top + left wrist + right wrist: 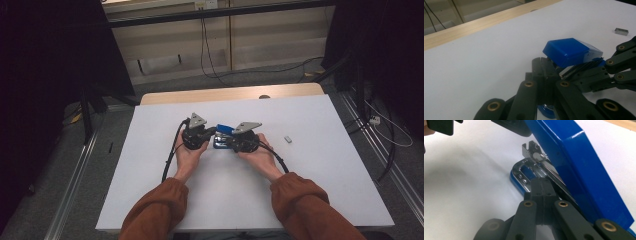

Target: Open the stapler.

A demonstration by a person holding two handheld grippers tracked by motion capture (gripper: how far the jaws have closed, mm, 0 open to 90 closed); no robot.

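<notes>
A blue stapler (223, 135) lies in the middle of the white table (310, 190) with its top swung up. In the left gripper view its blue cap (570, 51) sits just above my left gripper (544, 63), whose jaws are pressed together under it. My left gripper (214, 132) comes at the stapler from the left and my right gripper (226, 142) from the right. In the right gripper view my right gripper (541, 185) is shut, its tips against the stapler's chrome staple rail (533, 157), beside the raised blue top (579, 167). I cannot tell whether either gripper pinches a thin part.
A small grey block of staples (287, 139) (621, 31) lies on the table to the right of the hands. A wooden strip (230, 93) runs along the table's far edge. Cables trail from both grippers towards the person's sleeves.
</notes>
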